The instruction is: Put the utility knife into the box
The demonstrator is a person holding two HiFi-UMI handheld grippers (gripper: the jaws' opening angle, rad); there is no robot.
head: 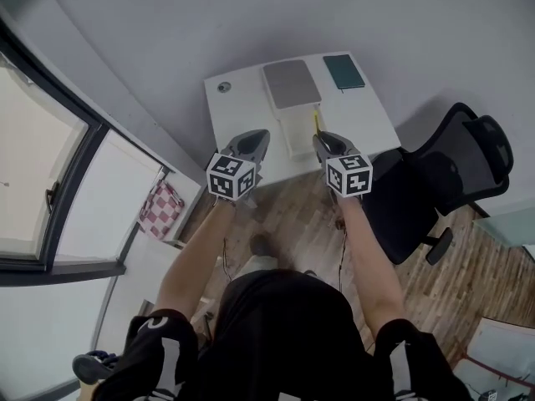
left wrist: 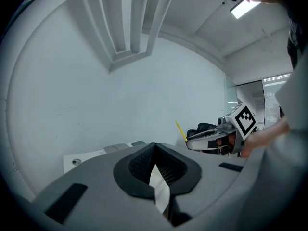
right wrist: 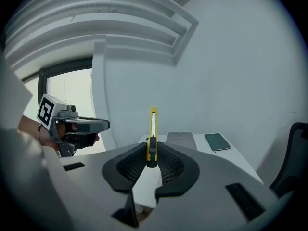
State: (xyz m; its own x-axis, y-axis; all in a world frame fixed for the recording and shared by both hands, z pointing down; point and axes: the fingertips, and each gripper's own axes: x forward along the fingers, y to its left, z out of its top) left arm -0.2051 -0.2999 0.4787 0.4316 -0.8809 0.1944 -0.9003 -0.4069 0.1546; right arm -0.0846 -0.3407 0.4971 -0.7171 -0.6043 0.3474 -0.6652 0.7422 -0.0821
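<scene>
Above white table [head: 242, 98] with one box [head: 299, 136]: right tongs [right wrist: 152, 148] clamp one utility knife [right wrist: 153, 124]; left tongs [left wrist: 154, 146] closed, empty.

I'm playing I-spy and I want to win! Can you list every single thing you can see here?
utility knife: one, yellow, upright between the right gripper's jaws
box: one, white, near edge of the table
flat rectangle: one, grey, on the table behind the box
notebook: one, dark green, far right corner of the table
table: one, white, against the wall
office chair: one, black, right of the table
checked cloth: one, red and white, low by the window
left gripper: one, grey, shut, empty
right gripper: one, grey, shut on the utility knife
</scene>
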